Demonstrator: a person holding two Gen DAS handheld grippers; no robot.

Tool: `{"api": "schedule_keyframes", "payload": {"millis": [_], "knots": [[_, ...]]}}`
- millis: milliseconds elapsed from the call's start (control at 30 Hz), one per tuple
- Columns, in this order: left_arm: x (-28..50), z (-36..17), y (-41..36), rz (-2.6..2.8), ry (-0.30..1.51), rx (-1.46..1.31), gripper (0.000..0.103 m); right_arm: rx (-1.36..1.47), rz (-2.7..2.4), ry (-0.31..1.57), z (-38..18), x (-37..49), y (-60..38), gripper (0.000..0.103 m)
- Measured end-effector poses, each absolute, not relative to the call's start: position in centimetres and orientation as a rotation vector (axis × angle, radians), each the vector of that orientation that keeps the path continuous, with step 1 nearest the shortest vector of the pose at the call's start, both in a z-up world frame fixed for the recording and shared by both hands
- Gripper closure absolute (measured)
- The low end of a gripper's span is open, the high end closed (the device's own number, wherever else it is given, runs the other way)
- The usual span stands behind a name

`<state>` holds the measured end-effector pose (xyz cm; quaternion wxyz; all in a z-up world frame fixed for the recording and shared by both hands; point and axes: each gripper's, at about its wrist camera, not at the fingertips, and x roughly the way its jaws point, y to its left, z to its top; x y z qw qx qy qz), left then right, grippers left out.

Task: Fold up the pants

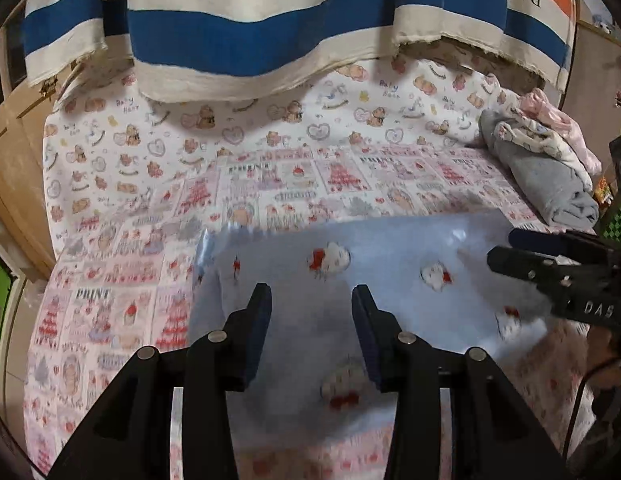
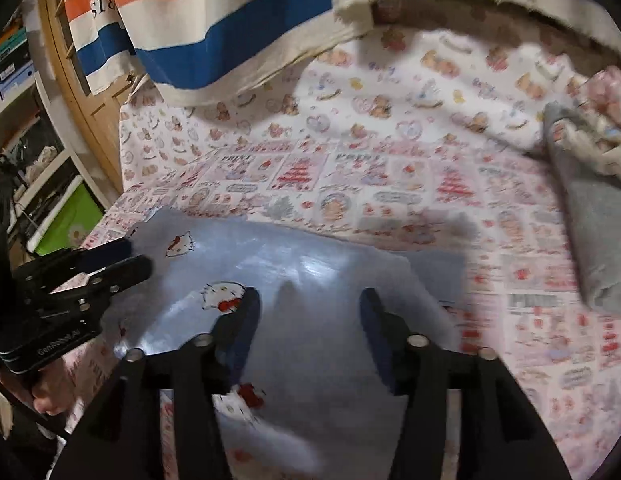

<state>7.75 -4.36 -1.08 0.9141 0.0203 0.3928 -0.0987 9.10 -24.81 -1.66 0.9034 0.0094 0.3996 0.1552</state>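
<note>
Pale blue pants (image 1: 374, 280) with a cartoon-cat print lie flat on the bed (image 1: 158, 184), on a pink patterned sheet (image 1: 110, 280), as a compact, roughly rectangular panel. Judged from that shape, at least one fold is already in; whether another is wanted cannot be told from here. Far edge neat, near-right corner a little skewed. Both views blurred.

Left tongs (image 1: 310, 320): jaws part-open, nothing between the pads, hanging above the middle of the blue panel. No contact visible.

Right tongs (image 2: 308, 320): jaws stand apart, empty, pointing down over the right half of the pants. In the left wrist view they come in from the right edge with their tips over the panel's far-right corner; whether they touch the cloth I cannot tell.

So: garment released, both tongs clear of it and above it. Left to do, as a guess: a final fold or smoothing, then moving it to the pile.

Pile of already folded clothes (image 1: 550, 168), grey item at the bottom, sits at the far right of the bed, well apart from the pants. Striped blue-and-orange cloth (image 1: 246, 32) hangs at the back.
</note>
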Motion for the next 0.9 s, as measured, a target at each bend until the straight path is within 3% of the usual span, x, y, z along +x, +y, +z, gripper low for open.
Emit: {"api": "schedule_keyframes", "payload": {"millis": [300, 367, 600, 700, 767, 800, 900], "knots": [[7.3, -4.0, -3.9, -0.185, 0.904, 0.020, 0.058, -0.031, 0.336, 0.947, -4.5, 7.9, -25.0, 0.044], [7.6, -4.7, -3.5, -0.174, 0.914, 0.005, 0.057, -0.012, 0.330, 0.952, -4.9, 8.1, -25.3, 0.037], [7.0, -4.4, -3.2, -0.181, 0.889, 0.012, 0.057, 0.001, 0.335, 0.935, -4.6, 7.9, -25.7, 0.034], [5.7, -3.4, -2.6, -0.187, 0.829, 0.009, 0.047, 0.098, 0.327, 0.852, -3.1, 7.0, -27.3, 0.033], [4.4, -2.4, -2.3, -0.157, 0.739, 0.038, 0.030, 0.108, 0.336, 0.754, -1.6, 5.8, -28.4, 0.016], [3.9, -2.1, -2.2, -0.136, 0.695, 0.056, 0.026, 0.109, 0.332, 0.713, -1.1, 5.3, -28.9, 0.013], [2.4, -0.9, -1.7, -0.117, 0.568, 0.060, 0.017, 0.107, 0.272, 0.606, 0.3, 4.0, -30.4, 0.013]]}}
